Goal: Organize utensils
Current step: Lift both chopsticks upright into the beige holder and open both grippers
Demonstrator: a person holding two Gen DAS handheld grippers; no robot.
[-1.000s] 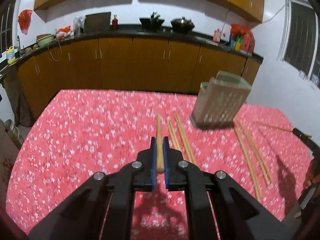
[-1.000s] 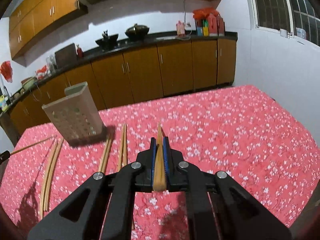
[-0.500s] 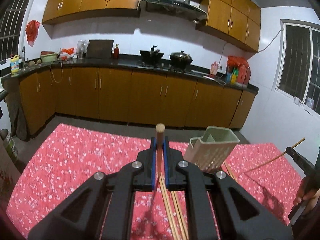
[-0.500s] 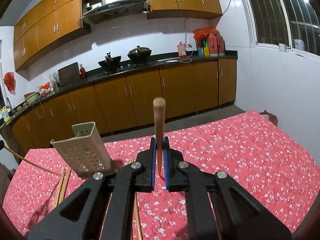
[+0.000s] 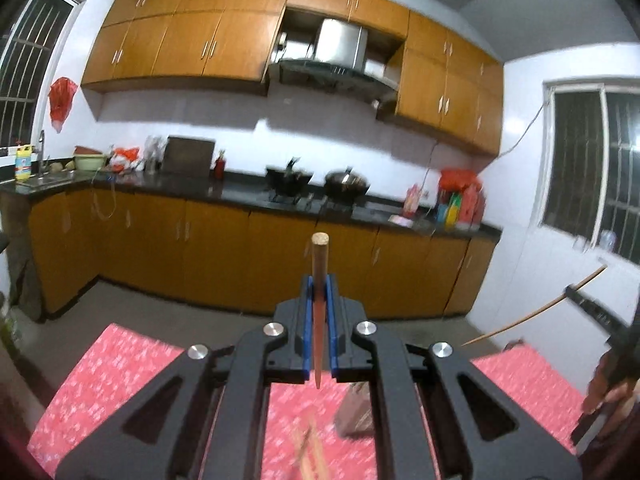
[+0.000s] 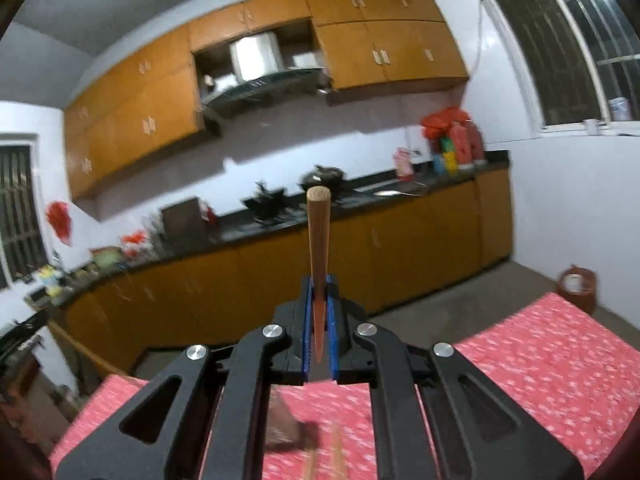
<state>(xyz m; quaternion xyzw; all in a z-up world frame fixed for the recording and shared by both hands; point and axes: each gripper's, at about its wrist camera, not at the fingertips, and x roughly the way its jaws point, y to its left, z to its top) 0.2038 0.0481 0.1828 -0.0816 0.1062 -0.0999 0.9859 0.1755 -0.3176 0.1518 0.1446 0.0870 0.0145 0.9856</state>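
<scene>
While the kitchen fills most of both views, its orange-brown lower cabinets (image 5: 208,248) run under a dark countertop (image 5: 240,194) along the far wall, with matching upper cabinets (image 5: 192,40) and a steel range hood (image 5: 336,56) above two dark woks (image 5: 346,182) on the stove. Below the cameras lies the table (image 5: 120,364) in its red flowered cloth, seen only at the bottom of each view and blurred. On it, behind the gripper frames, a pale utensil holder (image 5: 354,416) shows as a smeared shape, and loose chopsticks (image 5: 310,452) lie just beside it on the cloth; their number cannot be told. The left gripper (image 5: 319,296) is raised and level with the lower cabinets, its blue-padded fingers (image 5: 306,320) pressed together on a wooden chopstick (image 5: 319,304) that stands upright between them, blunt end up and thin tip hanging below the pads. The right gripper (image 6: 319,296) is clamped likewise on a second chopstick (image 6: 318,264), also upright with its thick end uppermost, reaching higher above the pads. In the left wrist view, the right gripper and the person's hand (image 5: 604,392) show at the right edge, the second chopstick there slanting up toward the window (image 5: 592,176).
</scene>
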